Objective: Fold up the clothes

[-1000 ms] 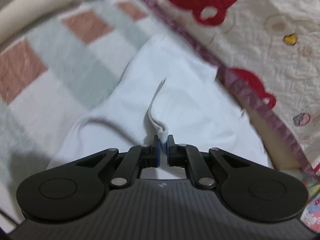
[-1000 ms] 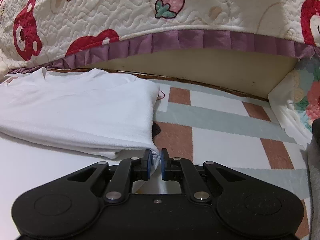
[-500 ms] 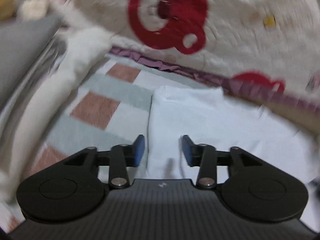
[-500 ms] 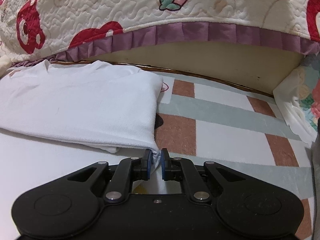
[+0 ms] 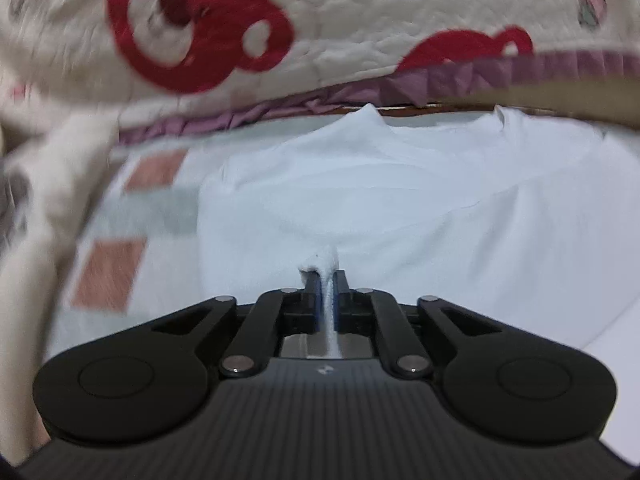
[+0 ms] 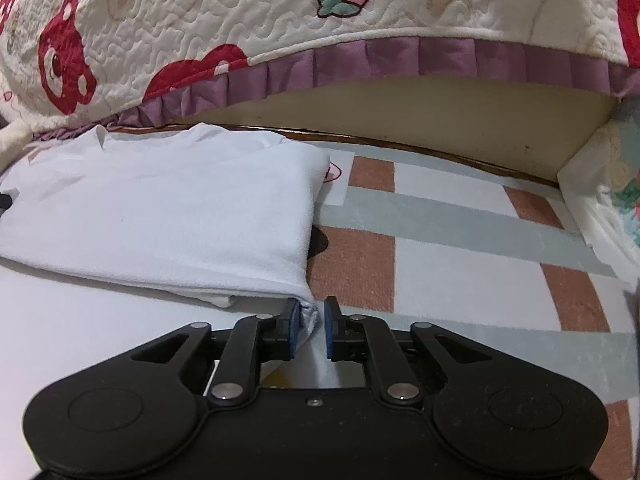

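1. Left wrist view, blurred at the edges: left gripper (image 5: pixel 327 280) at bottom centre, jaws pressed together on a thin ridge of white cloth that rises between the blue pads.
2. Pinched cloth belonging to a white garment (image 5: pixel 400 208), folded and spread flat directly ahead of the gripper, filling the middle and right of the view.
3. Beneath the garment, a checked mat (image 5: pixel 108 272) of pink, grey-green and white squares, visible to the left.
4. Behind it, a cream quilted cover (image 5: pixel 360 20) with red bear figures and a purple ruffled hem, hanging just past the far edge of the garment.
5. Right wrist view, sharp: right gripper (image 6: pixel 311 320) at bottom centre, jaws opening, a narrow gap between the blue pads.
6. Near right corner of the folded white garment (image 6: pixel 160 216) lying inside that gap, against the left pad and apart from the right pad; no squeeze visible.
7. Rest of the garment stretching ahead and to the left of the right gripper, its folded edge running away from the jaws toward the quilted cover (image 6: pixel 280 20).
8. Checked mat (image 6: pixel 440 240) bare to the right of the gripper; a floral fabric (image 6: pixel 616 200) at the far right edge.
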